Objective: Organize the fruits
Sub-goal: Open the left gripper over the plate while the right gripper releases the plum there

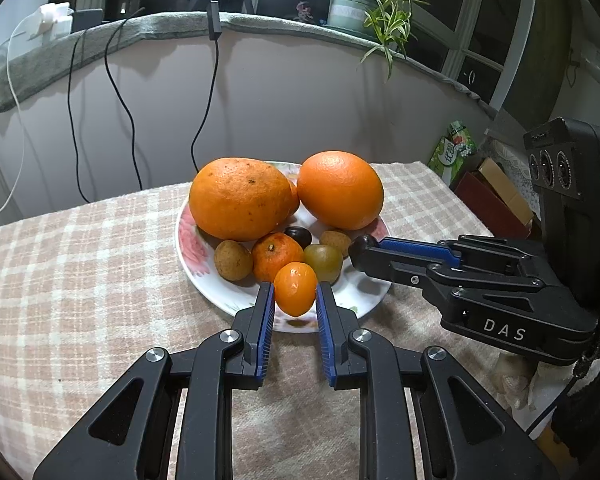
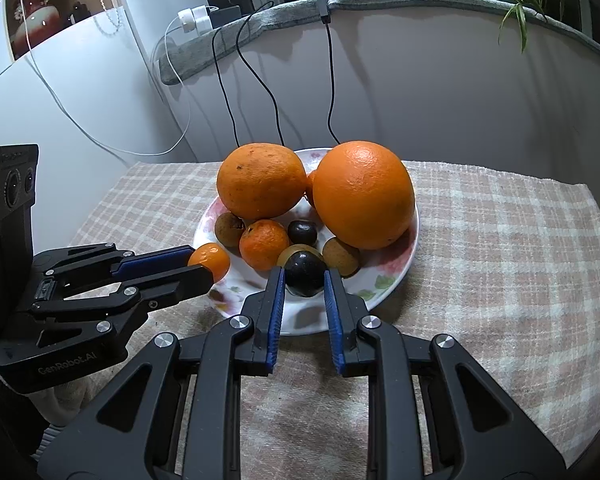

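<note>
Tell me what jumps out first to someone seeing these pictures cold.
Two big oranges fill the back of a floral plate on the checked cloth. In front of them, the left gripper clamps a small orange fruit over the plate's near rim, and the right gripper pinches a dark round fruit beside it.

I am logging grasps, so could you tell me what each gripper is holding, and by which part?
The left gripper pinches a small orange fruit by its sides. The right gripper pinches a dark plum by its sides, above the plate.
</note>
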The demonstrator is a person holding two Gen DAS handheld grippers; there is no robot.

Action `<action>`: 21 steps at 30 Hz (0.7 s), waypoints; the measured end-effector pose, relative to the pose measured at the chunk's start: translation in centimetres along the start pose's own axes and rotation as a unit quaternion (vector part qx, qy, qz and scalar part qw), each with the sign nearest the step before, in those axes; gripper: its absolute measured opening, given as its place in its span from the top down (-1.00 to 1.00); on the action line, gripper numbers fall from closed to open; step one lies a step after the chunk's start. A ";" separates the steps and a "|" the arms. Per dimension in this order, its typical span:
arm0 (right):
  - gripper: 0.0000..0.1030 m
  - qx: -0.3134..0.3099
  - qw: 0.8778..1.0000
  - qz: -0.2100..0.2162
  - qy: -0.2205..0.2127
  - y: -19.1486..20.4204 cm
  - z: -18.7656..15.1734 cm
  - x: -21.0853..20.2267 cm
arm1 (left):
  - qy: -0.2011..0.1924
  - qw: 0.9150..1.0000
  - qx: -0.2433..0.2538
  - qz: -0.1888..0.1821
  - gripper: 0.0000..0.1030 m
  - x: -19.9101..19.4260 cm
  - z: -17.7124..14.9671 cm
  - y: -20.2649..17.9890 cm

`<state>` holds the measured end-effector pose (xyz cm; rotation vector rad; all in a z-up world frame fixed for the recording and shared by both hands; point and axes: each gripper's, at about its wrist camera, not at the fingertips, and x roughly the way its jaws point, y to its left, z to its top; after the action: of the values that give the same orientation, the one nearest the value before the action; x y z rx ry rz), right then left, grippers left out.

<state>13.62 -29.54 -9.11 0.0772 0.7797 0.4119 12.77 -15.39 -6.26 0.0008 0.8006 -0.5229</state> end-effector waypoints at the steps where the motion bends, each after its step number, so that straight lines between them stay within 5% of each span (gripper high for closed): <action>1: 0.59 -0.001 1.000 0.001 0.002 0.0 0.0 0.0 | 0.000 1.000 0.001 0.000 0.62 0.0 0.0 0.0; 12: 0.18 0.002 1.000 -0.006 -0.010 -0.2 0.1 -0.6 | -0.004 1.000 0.002 0.009 0.19 -0.4 0.0 0.0; 15: -0.12 0.004 1.000 -0.010 -0.014 -0.3 0.1 -1.0 | -0.007 1.000 -0.002 0.013 -0.15 -0.6 0.0 0.2; 21: -0.43 0.011 0.999 -0.022 -0.027 -0.6 0.1 -1.7 | -0.009 1.000 -0.009 0.022 -0.27 -0.9 0.0 0.4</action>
<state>12.77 -30.73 -8.03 0.0906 0.7313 0.3584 12.44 -14.62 -5.76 -0.0023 0.7868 -0.4727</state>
